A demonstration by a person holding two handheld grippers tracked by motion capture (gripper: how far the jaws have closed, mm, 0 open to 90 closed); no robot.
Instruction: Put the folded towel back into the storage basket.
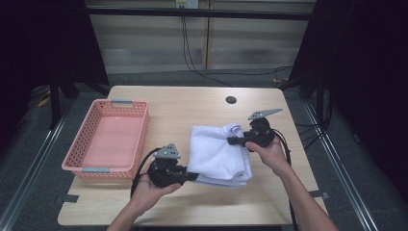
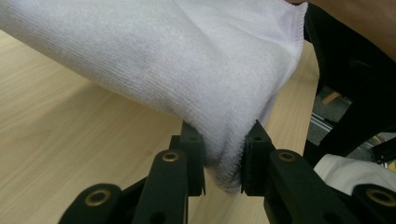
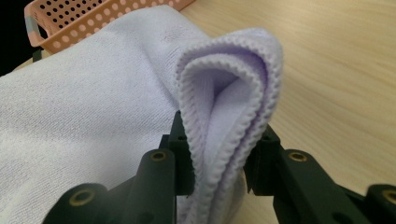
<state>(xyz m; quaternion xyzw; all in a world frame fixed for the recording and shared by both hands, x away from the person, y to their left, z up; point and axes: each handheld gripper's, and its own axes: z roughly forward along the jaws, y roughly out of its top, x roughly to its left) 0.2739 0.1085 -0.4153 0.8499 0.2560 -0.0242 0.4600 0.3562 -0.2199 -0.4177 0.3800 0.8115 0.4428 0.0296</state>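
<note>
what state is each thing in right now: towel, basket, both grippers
white towel: folded in layers, pinched at two corners, partly lifted off the table
pink basket: upright at the table's left side, nothing in it
left gripper: shut on the towel's near corner
right gripper: shut on the towel's folded far edge

One towel (image 1: 216, 154), one basket (image 1: 108, 139), two tools.
</note>
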